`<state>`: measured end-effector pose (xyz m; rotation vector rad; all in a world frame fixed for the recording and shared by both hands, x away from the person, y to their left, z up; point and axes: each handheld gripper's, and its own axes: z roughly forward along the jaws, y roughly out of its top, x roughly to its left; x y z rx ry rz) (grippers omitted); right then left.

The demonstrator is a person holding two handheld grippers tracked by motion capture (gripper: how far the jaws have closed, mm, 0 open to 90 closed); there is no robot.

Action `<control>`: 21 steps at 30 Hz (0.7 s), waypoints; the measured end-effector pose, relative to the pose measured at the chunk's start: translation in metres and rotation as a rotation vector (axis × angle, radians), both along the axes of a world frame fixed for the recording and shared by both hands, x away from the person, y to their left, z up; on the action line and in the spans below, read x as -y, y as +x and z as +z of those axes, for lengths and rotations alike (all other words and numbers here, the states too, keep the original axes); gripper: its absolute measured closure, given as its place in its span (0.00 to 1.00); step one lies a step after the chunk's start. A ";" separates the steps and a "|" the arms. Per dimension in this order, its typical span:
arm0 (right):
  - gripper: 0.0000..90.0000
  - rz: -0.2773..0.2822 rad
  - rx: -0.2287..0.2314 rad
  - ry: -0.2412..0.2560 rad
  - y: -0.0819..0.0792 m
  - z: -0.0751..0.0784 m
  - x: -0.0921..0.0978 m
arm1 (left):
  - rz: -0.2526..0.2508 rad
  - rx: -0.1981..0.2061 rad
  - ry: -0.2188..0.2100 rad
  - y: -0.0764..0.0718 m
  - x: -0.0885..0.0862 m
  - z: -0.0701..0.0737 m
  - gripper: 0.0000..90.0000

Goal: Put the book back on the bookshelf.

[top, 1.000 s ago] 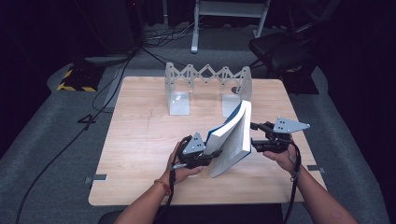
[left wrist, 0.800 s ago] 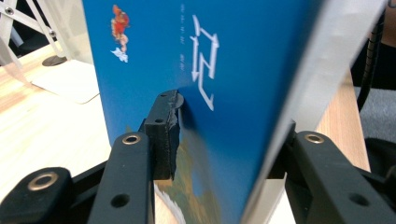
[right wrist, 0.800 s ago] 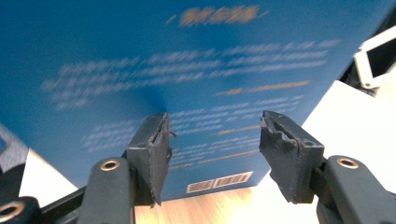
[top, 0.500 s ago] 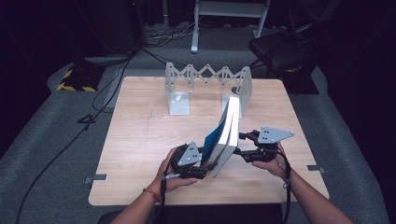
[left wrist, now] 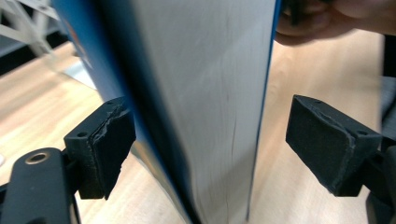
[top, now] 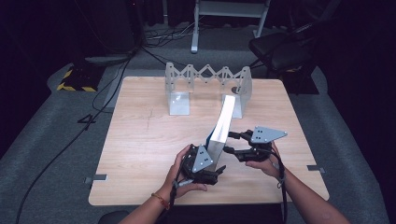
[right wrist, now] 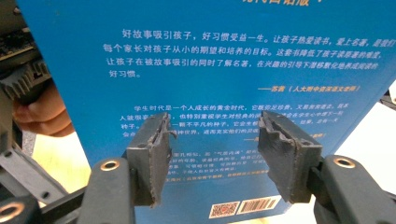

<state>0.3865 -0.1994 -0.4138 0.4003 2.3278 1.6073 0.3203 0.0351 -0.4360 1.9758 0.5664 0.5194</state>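
A thick book (top: 223,123) with blue covers stands on its lower edge on the wooden table (top: 140,140), leaning slightly away from me. My left gripper (top: 215,161) is open at its near bottom corner. In the left gripper view, the book's white page edge (left wrist: 210,93) sits between the wide jaws of the left gripper (left wrist: 217,140), with the left pad (left wrist: 109,140) close against the cover and the right pad (left wrist: 327,144) apart. My right gripper (top: 229,143) is open on the book's right side. It (right wrist: 212,149) faces the back cover (right wrist: 210,70), which has printed text and a barcode.
A grey metal accordion book rack (top: 208,74) stands at the table's far middle, just behind the book's top. A black chair (top: 280,51) and cables lie on the floor beyond the table. Bare wood spreads left of the book.
The book has swung from a strong lean to nearly upright and shifted toward the table's middle. Both hands came nearer the front edge, the left gripper now straddling the book's corner.
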 end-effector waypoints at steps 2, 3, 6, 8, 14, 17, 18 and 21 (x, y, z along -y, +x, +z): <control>0.49 -0.003 0.005 -0.001 0.000 0.000 -0.002 | 0.029 0.008 -0.015 0.001 0.002 -0.001 0.19; 0.49 -0.004 0.006 0.000 0.000 0.000 -0.003 | 0.045 0.010 -0.019 0.002 0.003 -0.002 0.20; 0.46 -0.008 0.008 0.001 0.000 -0.001 -0.004 | 0.080 0.019 -0.030 0.004 0.001 -0.002 0.29; 0.42 -0.026 0.015 0.003 0.001 -0.001 -0.005 | 0.082 0.012 -0.056 0.006 -0.002 -0.003 0.35; 0.42 -0.070 0.018 0.007 0.004 -0.002 -0.005 | 0.053 -0.007 -0.063 0.010 -0.009 -0.004 0.41; 0.42 -0.104 0.033 0.005 0.008 -0.001 0.000 | 0.043 -0.001 -0.050 0.010 -0.013 -0.003 0.48; 0.42 -0.109 0.032 0.007 0.010 -0.001 0.002 | 0.042 -0.001 -0.047 0.010 -0.014 -0.002 0.50; 0.40 -0.143 0.005 0.028 0.018 -0.001 0.014 | 0.042 -0.010 -0.046 0.013 -0.021 -0.002 0.57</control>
